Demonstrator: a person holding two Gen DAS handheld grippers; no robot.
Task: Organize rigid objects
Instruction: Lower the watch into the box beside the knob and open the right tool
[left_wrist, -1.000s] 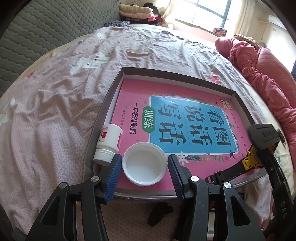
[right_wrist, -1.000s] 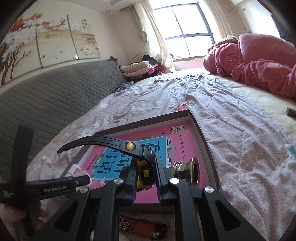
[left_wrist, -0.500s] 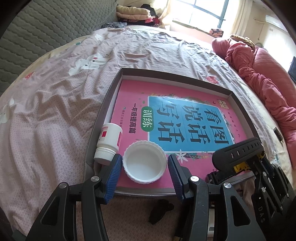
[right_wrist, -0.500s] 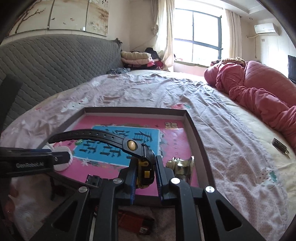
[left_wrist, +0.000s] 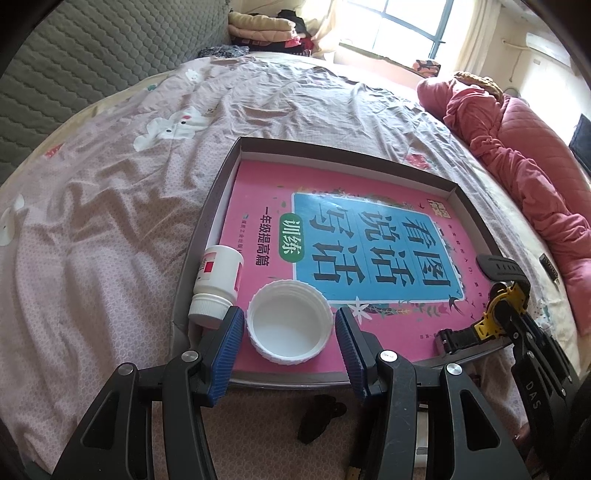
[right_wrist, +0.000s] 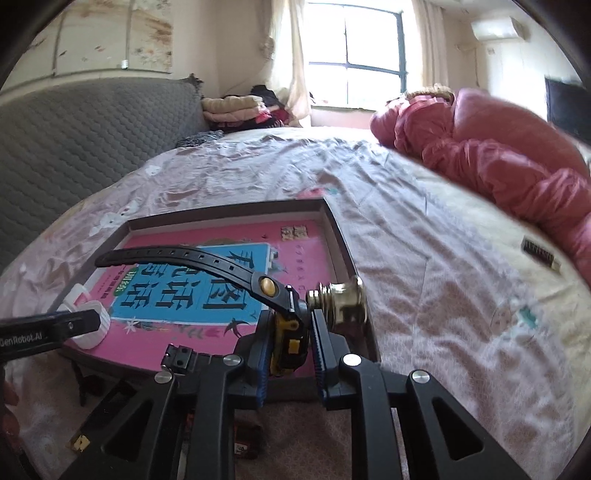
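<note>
A shallow brown tray (left_wrist: 218, 199) lies on the bed with a pink and blue book (left_wrist: 266, 195) in it. A white cap (left_wrist: 288, 328) lies open side up on the book. My left gripper (left_wrist: 289, 321) is open around the cap, its pads just clear of the rim. A white bottle (left_wrist: 218, 280) lies on its side to the cap's left. My right gripper (right_wrist: 290, 317) is shut on a black and yellow watch (right_wrist: 284, 332) at the tray's front right. One strap arches up, and the buckle end rests on the book. A brass knob (right_wrist: 340, 302) sits just beyond it.
A red quilt (left_wrist: 517, 162) is heaped along the bed's right side and a grey padded headboard (left_wrist: 74, 74) runs along the left. A small dark item (right_wrist: 539, 254) lies on the sheet to the right. Another dark object (left_wrist: 321, 413) lies in front of the tray.
My right gripper has swung and tipped while holding the watch, and the buckle strap now rests on the book. The left gripper, cap and bottle have not moved.
</note>
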